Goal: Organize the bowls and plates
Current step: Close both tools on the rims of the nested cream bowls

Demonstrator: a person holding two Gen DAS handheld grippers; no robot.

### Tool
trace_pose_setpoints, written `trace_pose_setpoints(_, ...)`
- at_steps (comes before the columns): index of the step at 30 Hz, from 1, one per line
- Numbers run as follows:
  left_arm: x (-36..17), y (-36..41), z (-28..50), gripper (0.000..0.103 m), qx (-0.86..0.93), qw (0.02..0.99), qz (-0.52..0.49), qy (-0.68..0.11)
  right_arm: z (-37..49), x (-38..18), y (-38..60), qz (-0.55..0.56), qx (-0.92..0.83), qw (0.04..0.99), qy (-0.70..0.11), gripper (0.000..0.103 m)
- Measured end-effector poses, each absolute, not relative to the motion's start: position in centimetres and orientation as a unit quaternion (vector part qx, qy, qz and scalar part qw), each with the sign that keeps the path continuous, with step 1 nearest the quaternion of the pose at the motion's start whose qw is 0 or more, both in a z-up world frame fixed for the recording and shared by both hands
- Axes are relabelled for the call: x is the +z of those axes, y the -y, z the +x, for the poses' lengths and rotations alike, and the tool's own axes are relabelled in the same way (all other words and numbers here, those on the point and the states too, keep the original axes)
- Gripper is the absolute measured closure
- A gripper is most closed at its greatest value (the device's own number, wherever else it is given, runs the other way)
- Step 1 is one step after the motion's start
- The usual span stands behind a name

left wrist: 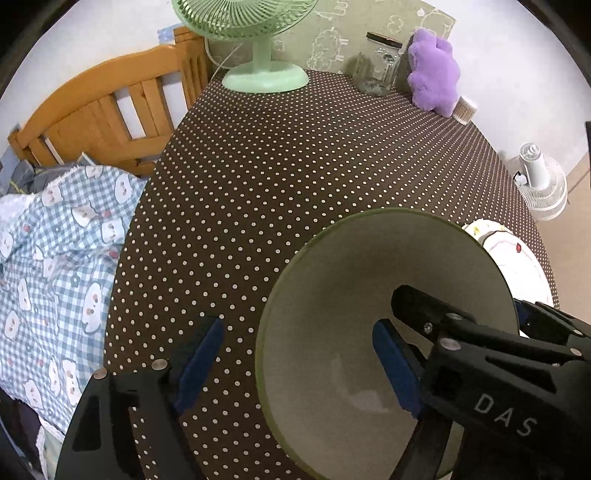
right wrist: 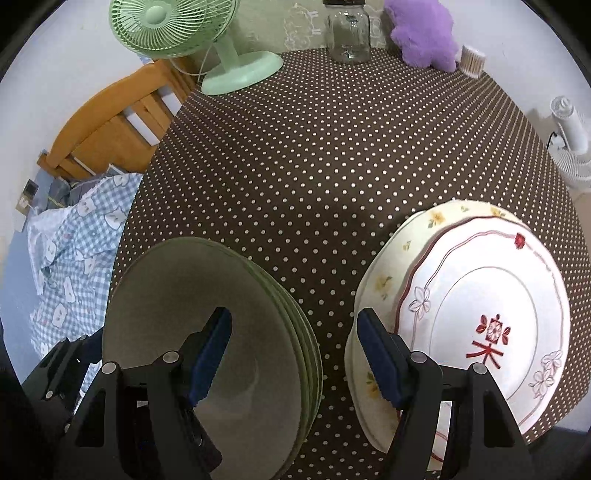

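Note:
A stack of green bowls (right wrist: pixel 258 332) stands on the brown polka-dot table (right wrist: pixel 332 147) at the front left; it also shows in the left wrist view (left wrist: pixel 351 295). To its right lies a stack of plates, a white plate with red trim (right wrist: pixel 498 314) on a cream flowered plate (right wrist: pixel 380 273); their edge shows in the left wrist view (left wrist: pixel 517 254). My left gripper (left wrist: pixel 299 362) is open, its jaws straddling the bowl rim. My right gripper (right wrist: pixel 295 350) is open above the gap between bowls and plates, holding nothing.
A green desk fan (right wrist: pixel 221 55), a glass jar (right wrist: pixel 349 33), a purple plush toy (right wrist: pixel 424 33) and a cotton swab tub (right wrist: pixel 472 59) stand along the table's far edge. A bed with a checked blanket (left wrist: pixel 55 258) lies to the left. A white fan (left wrist: pixel 539 184) stands on the floor at the right.

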State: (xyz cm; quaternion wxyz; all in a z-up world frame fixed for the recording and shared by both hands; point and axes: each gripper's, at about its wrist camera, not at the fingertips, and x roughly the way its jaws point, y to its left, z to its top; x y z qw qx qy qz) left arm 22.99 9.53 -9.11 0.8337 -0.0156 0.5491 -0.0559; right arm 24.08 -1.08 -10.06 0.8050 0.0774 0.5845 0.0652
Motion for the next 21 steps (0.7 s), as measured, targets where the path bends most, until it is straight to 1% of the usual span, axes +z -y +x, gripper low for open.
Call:
trace_pose_setpoints(1,-9.1,-9.5,22.9,0.021,-0.057,0.835,-0.013,-0.548,24.0,-10.2,1.1,0.081,0.068,0.803,-0.586,0.033)
trace_pose_setpoints(3,-9.5,-9.3,22.8,0.022,-0.063,0.831,-0.014,-0.553,23.9,-10.6,1.1,0.088,0.072,0.799,-0.59,0.039)
trace_pose_setpoints(6,-10.1,-9.1,22.9,0.026,-0.069,0.822,-0.019,-0.564,23.7,-11.0,0.7,0.09,0.071,0.794,-0.596,0.046)
trace_pose_setpoints(12,-10.3,-9.1,23.0,0.026,-0.07,0.821,-0.027,-0.565,23.7,-11.3,0.1,0.087,0.075,0.794,-0.596,0.048)
trace_pose_setpoints(16,-10.2,-8.9,23.2,0.027,-0.075,0.822,-0.027,-0.564,23.9,-11.3,0.0,0.092,0.082,0.794,-0.595,0.054)
trace_pose_setpoints(19,-10.1,-8.9,23.1,0.034,-0.085,0.823,-0.031,-0.561,24.1,-11.4,-0.1,0.091,0.086,0.793,-0.596,0.055)
trace_pose_setpoints(21,-10.0,-8.7,23.1,0.041,-0.093,0.822,-0.034,-0.561,24.3,-11.4,-0.1,0.091,0.087,0.792,-0.598,0.056)
